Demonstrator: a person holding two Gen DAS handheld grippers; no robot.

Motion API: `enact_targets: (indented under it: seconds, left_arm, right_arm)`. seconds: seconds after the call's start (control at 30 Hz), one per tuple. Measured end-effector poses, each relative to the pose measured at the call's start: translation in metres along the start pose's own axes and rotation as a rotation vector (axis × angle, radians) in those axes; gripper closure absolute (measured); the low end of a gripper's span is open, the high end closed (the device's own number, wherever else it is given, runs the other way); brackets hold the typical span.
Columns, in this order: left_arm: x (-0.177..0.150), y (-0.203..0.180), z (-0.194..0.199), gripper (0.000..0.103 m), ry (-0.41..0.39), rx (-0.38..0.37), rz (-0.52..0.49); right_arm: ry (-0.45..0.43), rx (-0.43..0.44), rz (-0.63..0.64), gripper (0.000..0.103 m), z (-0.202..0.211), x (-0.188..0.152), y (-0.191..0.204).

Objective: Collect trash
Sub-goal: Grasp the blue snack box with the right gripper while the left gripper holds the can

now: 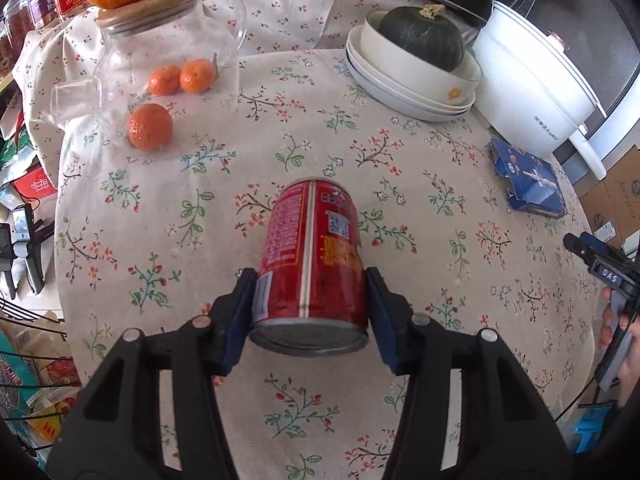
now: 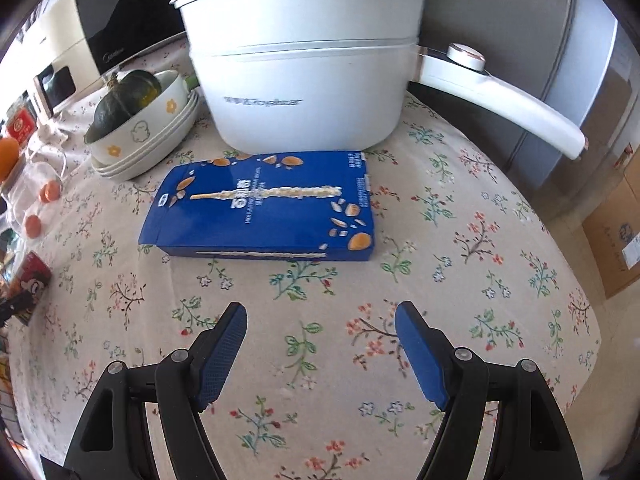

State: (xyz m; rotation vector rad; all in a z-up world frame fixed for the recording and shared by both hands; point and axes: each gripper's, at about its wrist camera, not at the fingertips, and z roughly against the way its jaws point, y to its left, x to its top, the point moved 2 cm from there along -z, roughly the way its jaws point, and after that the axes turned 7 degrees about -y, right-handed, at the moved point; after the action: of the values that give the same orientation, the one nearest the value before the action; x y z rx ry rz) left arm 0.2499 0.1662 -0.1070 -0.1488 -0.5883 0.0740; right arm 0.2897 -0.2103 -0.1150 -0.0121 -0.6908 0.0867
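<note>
So far one piece of trash is in hand: the red drink can [image 1: 314, 260] is clamped between the blue pads of the left gripper [image 1: 312, 308], jaws closed onto its lower body near the base rim. Whether it is lifted or resting on the floral-cloth surface [image 1: 200, 208] I cannot tell. Can's long axis runs away from the left wrist camera, base end toward the camera, far end pointing toward the stacked white bowls [image 1: 412, 84], leaning slightly left. No bin or bag visible in either view, so drop-off is not done.

Left to collect, by my read: the blue snack box [image 2: 264, 210], lying flat on the surface just in front of the white electric pot [image 2: 304, 72], its opened flap end toward the bowls. Long axis runs left-right across the right wrist view, parallel to the pot's front. Right gripper [image 2: 320, 344] is near the box but apart from it, jaws wide open, holding nothing, aimed at the box's long side.

Beside the bowls: green squash [image 1: 422, 36] inside the top one. Tangerines [image 1: 150, 126] and glass pitcher [image 1: 168, 44] sit farther left; probably not trash.
</note>
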Motion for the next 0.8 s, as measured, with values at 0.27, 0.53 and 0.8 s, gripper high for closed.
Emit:
enact_targets:
  seconds: [0.27, 0.53, 0.8]
  left_arm:
    - [-0.006, -0.012, 0.026, 0.049, -0.048, -0.008, -0.033]
    - [-0.006, -0.009, 0.028, 0.049, -0.052, -0.021, -0.006]
    - [-0.003, -0.002, 0.038, 0.049, -0.088, -0.011, -0.002]
  right_arm:
    - [-0.042, 0.0, 0.114, 0.026, -0.03, 0.011, 0.097]
    - [-0.04, -0.073, 0.13, 0.032, -0.061, 0.025, 0.129]
    - [-0.08, -0.201, 0.2, 0.038, -0.044, 0.02, 0.158]
